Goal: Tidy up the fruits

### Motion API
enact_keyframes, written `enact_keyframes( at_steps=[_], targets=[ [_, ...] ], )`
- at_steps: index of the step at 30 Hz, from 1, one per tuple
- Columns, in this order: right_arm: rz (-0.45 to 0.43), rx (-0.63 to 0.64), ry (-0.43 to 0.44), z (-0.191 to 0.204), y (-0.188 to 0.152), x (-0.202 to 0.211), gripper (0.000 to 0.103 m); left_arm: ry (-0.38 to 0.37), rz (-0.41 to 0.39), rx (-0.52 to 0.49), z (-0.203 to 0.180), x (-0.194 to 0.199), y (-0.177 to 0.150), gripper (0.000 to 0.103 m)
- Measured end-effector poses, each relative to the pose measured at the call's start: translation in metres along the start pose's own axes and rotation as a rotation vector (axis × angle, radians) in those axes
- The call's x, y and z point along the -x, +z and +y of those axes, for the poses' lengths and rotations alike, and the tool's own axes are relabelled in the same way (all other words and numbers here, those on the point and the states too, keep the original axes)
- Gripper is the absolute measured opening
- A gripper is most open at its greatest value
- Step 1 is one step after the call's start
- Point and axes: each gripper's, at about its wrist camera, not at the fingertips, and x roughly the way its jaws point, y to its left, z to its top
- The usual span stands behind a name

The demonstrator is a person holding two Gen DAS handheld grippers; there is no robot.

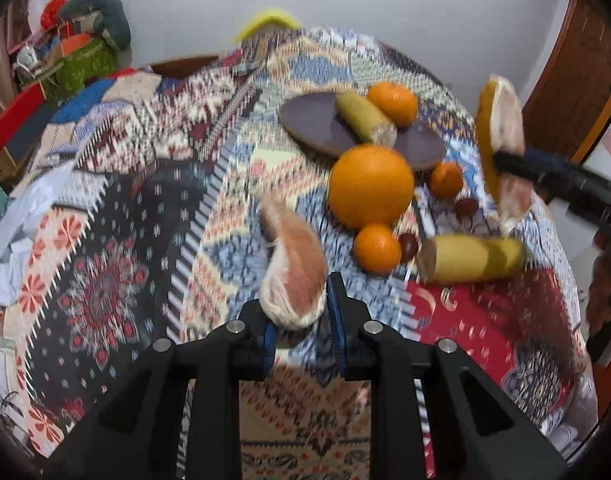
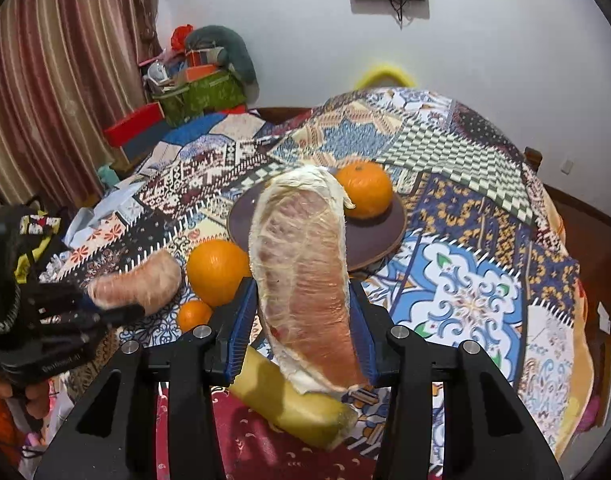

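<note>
Both claws are busy here. The left claw (image 1: 301,322) is pinched nearly closed on the fuzzy white end of a peeled pomelo segment (image 1: 295,268), and the pink wedge sticks up and away from the blue pads, clear of the cloth. The right claw (image 2: 303,330) is clamped on a bigger pomelo wedge (image 2: 301,280) that still has its yellow rind along one edge; its jaws sit a fair bit wider, with the pads pressing on both flat sides, and the wedge stands upright above the bench (image 2: 465,300).

The bench is covered in a busy patchwork tablecloth (image 1: 117,264). A dark brown plate (image 1: 305,120) sits toward the far side, with a banana piece (image 1: 365,118) and a mandarin (image 1: 391,102) on it. Just in front of the plate's near rim is a big orange (image 1: 371,186), with a small mandarin (image 1: 377,248) touching its near side and another small mandarin (image 1: 446,179) to its right. Two dark reddish little fruits (image 1: 408,243) lie near those, too blurry to name. A second banana piece (image 1: 471,258) lies on its side on the red patch of cloth, right below the big wedge in the right wrist view.
</note>
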Motion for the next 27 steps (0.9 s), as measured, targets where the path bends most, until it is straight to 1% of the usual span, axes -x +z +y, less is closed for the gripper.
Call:
enact_keyframes(
  at_steps=[1,2,3,4,5,6,8,10,14,16,19,21,22,24,27],
  targets=[
    [-0.005,0.002,-0.003,0.000,0.001,0.002,0.041,-0.001,0.014,0.002,0.001,-0.002,-0.002,0.023],
    [-0.011,0.003,-0.004,-0.001,0.002,0.003,0.040,0.000,0.025,0.002,0.002,-0.003,-0.004,0.026],
    [-0.017,0.003,-0.003,-0.002,0.003,0.005,0.036,0.005,0.036,0.000,0.002,-0.005,-0.005,0.027],
    [-0.021,0.002,-0.006,-0.002,0.004,0.006,0.024,0.008,0.039,-0.001,0.002,-0.006,-0.005,0.028],
    [-0.020,0.002,0.000,-0.004,0.005,0.007,0.011,0.013,0.042,-0.003,0.001,-0.006,-0.004,0.031],
    [-0.003,-0.014,0.038,-0.007,0.005,0.006,0.010,0.016,0.045,-0.004,0.000,-0.007,-0.002,0.037],
    [-0.016,-0.028,0.041,-0.009,0.006,0.008,0.010,0.023,0.045,-0.011,-0.003,-0.010,0.002,0.044],
    [-0.015,-0.016,0.026,-0.009,0.006,0.008,0.010,0.039,0.049,-0.028,-0.007,-0.014,0.005,0.044],
    [0.017,-0.010,0.035,-0.011,0.002,0.003,0.011,0.061,0.056,-0.048,-0.008,-0.022,0.012,0.044],
    [0.031,-0.002,0.028,-0.011,-0.001,0.001,0.012,0.074,0.057,-0.059,-0.008,-0.025,0.015,0.044],
    [0.075,-0.018,0.052,-0.014,-0.007,-0.008,0.021,0.085,0.057,-0.065,-0.007,-0.030,0.019,0.044],
    [0.104,-0.040,0.050,-0.015,-0.011,-0.016,0.035,0.096,0.050,-0.069,-0.007,-0.031,0.019,0.044],
    [0.104,-0.047,0.054,-0.016,-0.013,-0.018,0.038,0.101,0.046,-0.072,-0.007,-0.032,0.019,0.044],
    [0.102,-0.050,0.040,-0.015,-0.013,-0.021,0.049,0.106,0.038,-0.075,-0.007,-0.034,0.018,0.044],
    [0.115,-0.046,0.015,-0.015,-0.013,-0.028,0.050,0.103,0.028,-0.058,-0.005,-0.036,0.019,0.044]
  ],
)
